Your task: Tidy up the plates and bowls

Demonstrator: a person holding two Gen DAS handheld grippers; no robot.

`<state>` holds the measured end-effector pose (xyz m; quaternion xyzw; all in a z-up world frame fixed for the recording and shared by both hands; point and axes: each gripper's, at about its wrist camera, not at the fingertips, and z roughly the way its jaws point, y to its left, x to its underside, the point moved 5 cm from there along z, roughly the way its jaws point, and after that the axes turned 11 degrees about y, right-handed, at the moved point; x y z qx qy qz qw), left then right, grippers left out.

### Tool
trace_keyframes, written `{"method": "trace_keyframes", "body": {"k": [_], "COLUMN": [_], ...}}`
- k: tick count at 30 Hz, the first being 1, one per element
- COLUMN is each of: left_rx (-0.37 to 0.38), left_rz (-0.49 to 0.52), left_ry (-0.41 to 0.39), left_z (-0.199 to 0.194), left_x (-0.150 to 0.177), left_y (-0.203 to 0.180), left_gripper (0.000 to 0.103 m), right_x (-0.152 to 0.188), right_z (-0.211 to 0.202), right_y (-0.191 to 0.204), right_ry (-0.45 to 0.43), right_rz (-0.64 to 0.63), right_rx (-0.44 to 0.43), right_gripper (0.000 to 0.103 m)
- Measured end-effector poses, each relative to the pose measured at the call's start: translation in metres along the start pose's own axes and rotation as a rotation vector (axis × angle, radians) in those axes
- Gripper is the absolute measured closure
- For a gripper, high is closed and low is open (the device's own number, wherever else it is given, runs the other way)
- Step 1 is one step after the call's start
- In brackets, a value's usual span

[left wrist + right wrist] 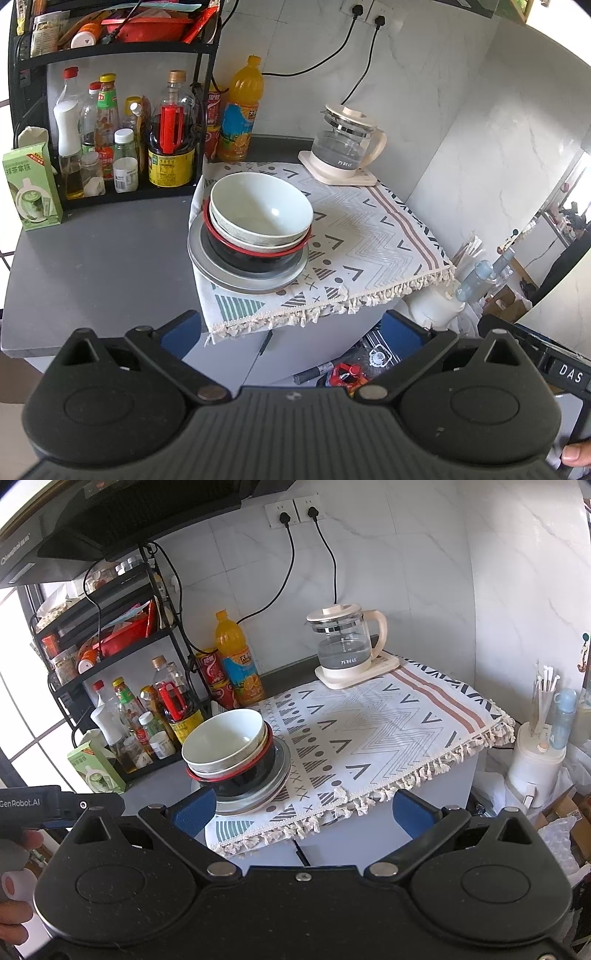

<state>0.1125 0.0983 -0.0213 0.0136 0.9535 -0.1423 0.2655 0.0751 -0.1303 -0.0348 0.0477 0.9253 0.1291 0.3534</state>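
Observation:
A stack of dishes stands on the left part of a patterned cloth point(369, 236) point(388, 731). Its top is a pale green bowl point(260, 208) point(223, 738), nested in a speckled bowl, then a black bowl with a red rim point(255, 254) point(240, 775), all on a grey plate point(221, 273) point(273, 790). My left gripper point(291, 332) hangs open in front of the cloth's fringe, clear of the stack. My right gripper point(303, 810) is open too; its left blue pad point(194, 810) overlaps the plate's near edge in its own view. Neither holds anything.
A black rack of sauce bottles point(122, 140) point(147, 716) stands left of the stack, with a green carton point(31, 188) and an orange juice bottle point(240, 110) point(236, 657) nearby. A glass kettle point(343, 144) point(347, 646) occupies the cloth's far corner. Clutter sits below right.

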Motion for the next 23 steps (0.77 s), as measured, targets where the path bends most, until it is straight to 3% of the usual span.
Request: {"method": "trace_keyframes", "body": {"k": [23], "left_rx": [0.024], "left_rz": [0.030], "left_ry": [0.019], "left_z": [0.0046], "left_x": [0.0019], "left_y": [0.0059], "left_gripper": [0.000], "right_x": [0.0053], "right_z": [-0.0008], "right_y": [0.0047], "right_ry": [0.005], "right_rz": [0.022], "right_rx": [0.038], "right_gripper": [0.000]}}
